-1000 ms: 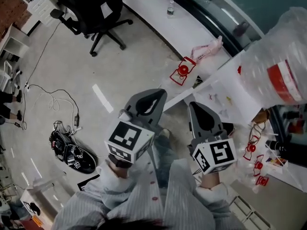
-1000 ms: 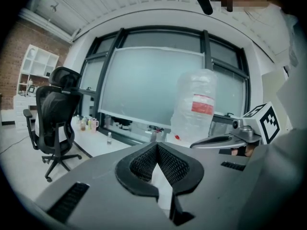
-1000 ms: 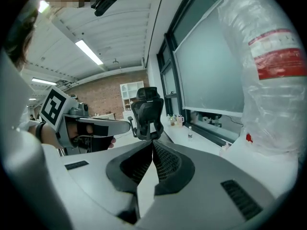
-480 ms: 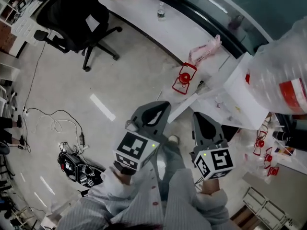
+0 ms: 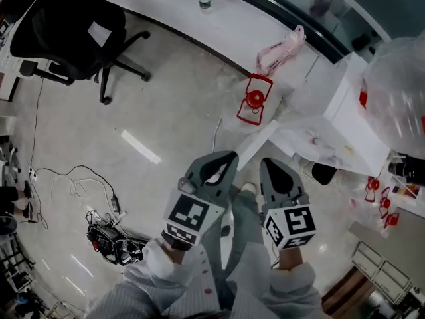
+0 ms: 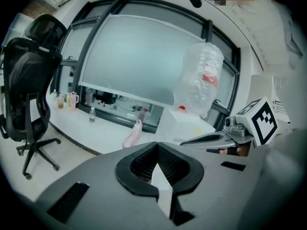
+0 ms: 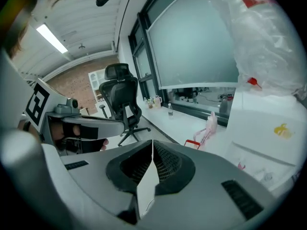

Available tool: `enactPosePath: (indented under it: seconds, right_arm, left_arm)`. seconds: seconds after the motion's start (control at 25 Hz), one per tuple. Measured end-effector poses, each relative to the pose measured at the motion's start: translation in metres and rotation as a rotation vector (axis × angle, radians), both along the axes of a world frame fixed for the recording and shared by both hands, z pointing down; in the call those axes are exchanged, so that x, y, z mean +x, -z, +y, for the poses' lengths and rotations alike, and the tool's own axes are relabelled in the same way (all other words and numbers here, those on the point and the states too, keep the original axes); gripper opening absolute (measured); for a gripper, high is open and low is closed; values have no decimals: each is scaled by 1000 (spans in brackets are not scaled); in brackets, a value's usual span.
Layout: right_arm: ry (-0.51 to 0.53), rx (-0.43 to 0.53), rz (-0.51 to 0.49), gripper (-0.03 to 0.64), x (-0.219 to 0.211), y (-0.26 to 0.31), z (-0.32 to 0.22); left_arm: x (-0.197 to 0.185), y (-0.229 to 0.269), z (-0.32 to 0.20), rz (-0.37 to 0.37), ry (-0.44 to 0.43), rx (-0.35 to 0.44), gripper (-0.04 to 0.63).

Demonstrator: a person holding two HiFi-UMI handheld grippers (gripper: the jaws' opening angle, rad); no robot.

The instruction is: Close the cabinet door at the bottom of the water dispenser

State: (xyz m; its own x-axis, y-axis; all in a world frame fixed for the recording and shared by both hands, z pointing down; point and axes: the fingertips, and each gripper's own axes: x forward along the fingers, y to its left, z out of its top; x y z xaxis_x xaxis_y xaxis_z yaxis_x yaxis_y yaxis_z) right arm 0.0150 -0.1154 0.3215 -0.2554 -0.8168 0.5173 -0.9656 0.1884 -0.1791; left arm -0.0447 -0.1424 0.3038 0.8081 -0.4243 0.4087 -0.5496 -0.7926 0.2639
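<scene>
Left gripper [image 5: 222, 159]: jaws shut tip to tip, nothing between them; lower centre of the head view, same reading in its own view [image 6: 155, 150].
Right gripper [image 5: 274, 168]: jaws pressed together and empty, just beside the left one; confirmed in its own view [image 7: 152, 146].
Water dispenser [image 5: 355, 108]: white body at the right of the head view, under the big bottle [image 5: 398, 88].
Cabinet door [image 5: 257, 143]: apparently the white panel jutting from the dispenser's foot toward frame centre; standing open, just above both grippers, untouched.
Stage: approach only, no contact with the door yet.
Risk, aim: panel seen nearly edge-on from above, so easy to slide the closed tips past it or strike the thin edge instead of the flat face.
Risk, force: a hard shove likely to bounce the door back open or rock the top-heavy dispenser.
Risk, clutter: red rack [image 5: 254, 100] on the floor near the panel, liable to be knocked by a wide sweep.
Risk, checking: cabinet opening barely visible from here, so full closure hard to confirm.
</scene>
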Motion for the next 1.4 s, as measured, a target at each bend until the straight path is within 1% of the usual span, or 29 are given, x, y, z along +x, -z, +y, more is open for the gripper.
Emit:
enactPosePath:
  seconds: [0.16, 0.52, 0.8, 1.08, 1.28, 1.4]
  right_arm:
    - [-4, -47, 10, 15, -2, -48, 2]
    - [-48, -160, 32, 15, 2, -154, 6]
    - [-46, -267, 42, 17, -5, -233, 14]
    - [-58, -354, 76, 17, -3, -298, 24]
    - [-66, -410, 63, 18, -6, -335, 27]
    - [-50, -440, 80, 18, -12, -357, 30]
  left_arm:
    - [-4, -43, 9, -13, -4, -38, 11]
    - [-20, -139, 12, -57, 32, -126, 11]
    - [-25, -200, 14, -99, 24, -176, 11]
    - [-18, -249, 18, -131, -10, -208, 11]
    - [-18, -275, 18, -149, -7, -240, 11]
    - [-23, -288, 19, -160, 0, -263, 11]
